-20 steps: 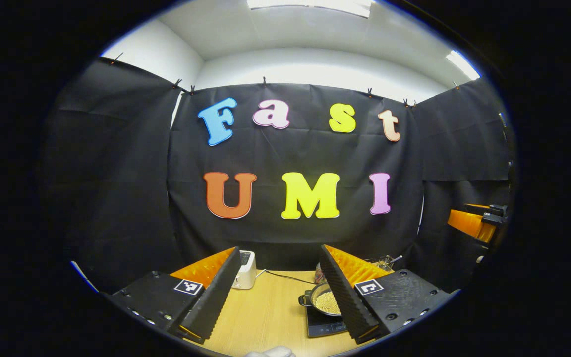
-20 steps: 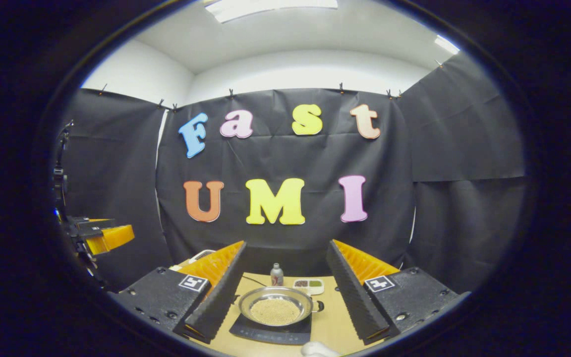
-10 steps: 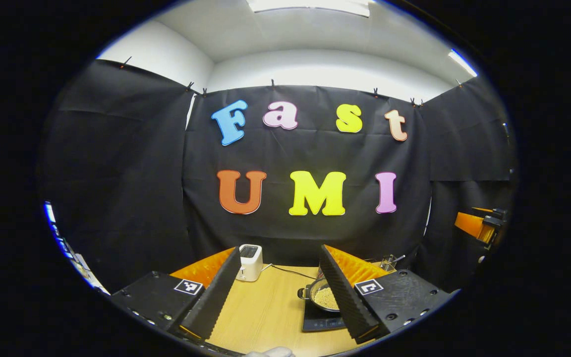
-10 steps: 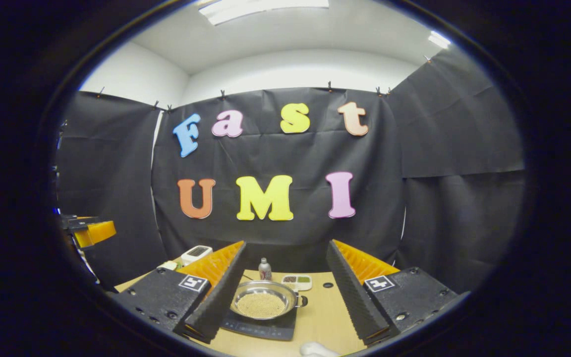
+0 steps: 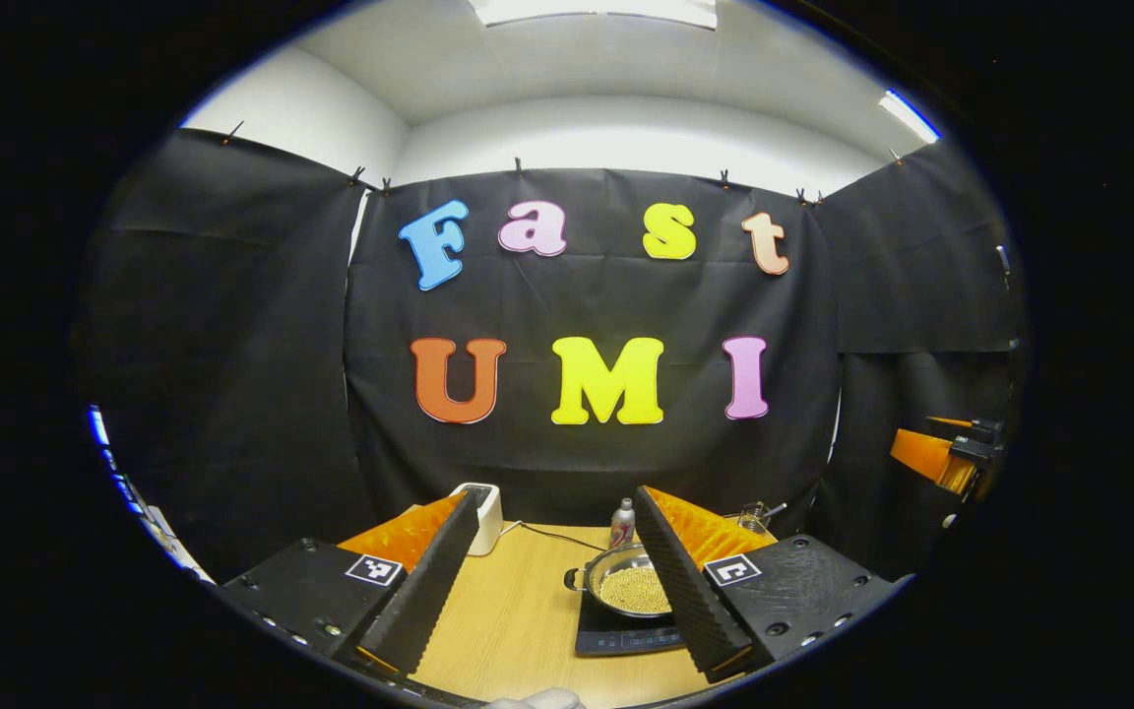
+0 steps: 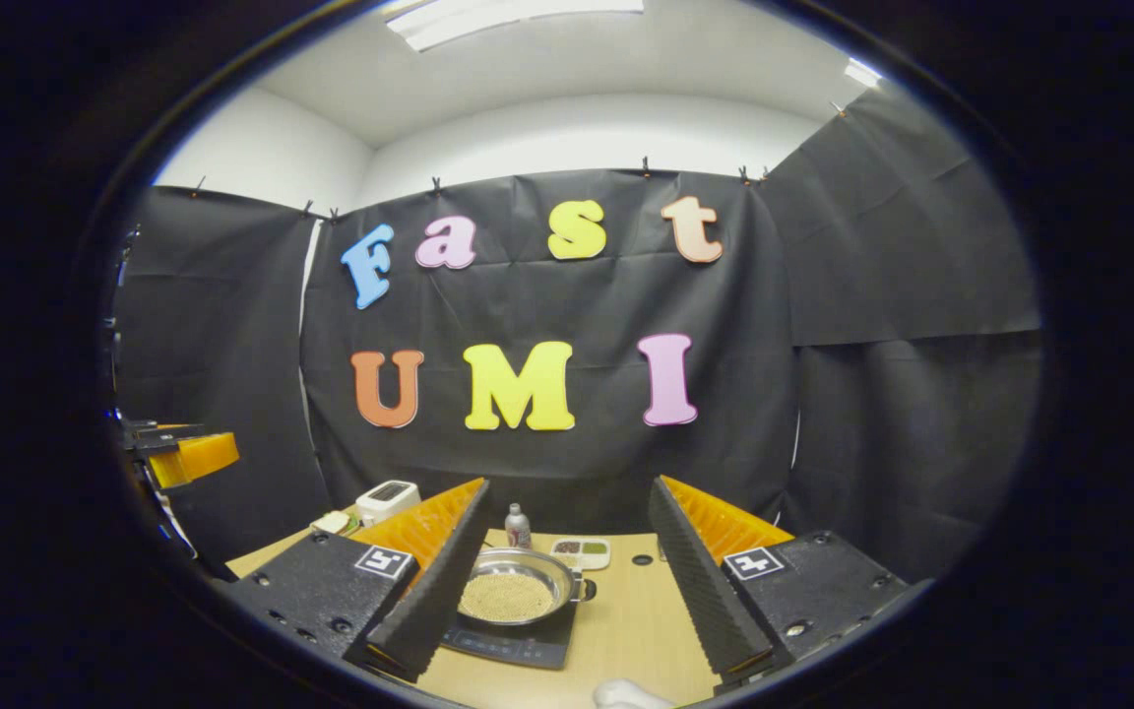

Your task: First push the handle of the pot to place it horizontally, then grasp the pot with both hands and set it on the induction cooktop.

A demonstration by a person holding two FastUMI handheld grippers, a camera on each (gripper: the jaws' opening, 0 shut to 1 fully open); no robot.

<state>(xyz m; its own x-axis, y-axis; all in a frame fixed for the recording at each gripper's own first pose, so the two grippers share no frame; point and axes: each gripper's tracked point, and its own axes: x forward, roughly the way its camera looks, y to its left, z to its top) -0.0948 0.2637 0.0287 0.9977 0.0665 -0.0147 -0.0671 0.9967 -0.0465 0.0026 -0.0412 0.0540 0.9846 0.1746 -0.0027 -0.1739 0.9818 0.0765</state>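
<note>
My left gripper (image 5: 555, 630) is spread wide with nothing between its fingers, held up above the near part of the wooden desk (image 5: 518, 615). Looking along it, I see the pot (image 5: 626, 589) sitting on the black induction cooktop (image 5: 616, 640), to the right of centre and partly hidden behind my right-hand finger; the pot holds a layer of small pale grains and one dark side handle (image 5: 574, 577) sticks out toward the left. Behind the pot stands a small bottle (image 5: 622, 523), and farther left at the back of the desk is a white toaster (image 5: 483, 512) with a cord running from it. A glass with a utensil in it (image 5: 756, 514) stands at the far right of the desk. My right gripper (image 6: 567, 625) is also wide apart and empty, raised over the desk's near edge. From it, the pot (image 6: 513, 594) rests on the cooktop (image 6: 508, 645) just beside my left-hand finger, with its other handle (image 6: 582, 589) pointing to the right. Past it I see the bottle (image 6: 518, 526), a small white tray with compartments (image 6: 579, 551) and the toaster (image 6: 388, 498) off to the left. At the far left edge of the right gripper view, the orange and black tip of my other gripper (image 6: 178, 455) hangs well apart from the pot.
</note>
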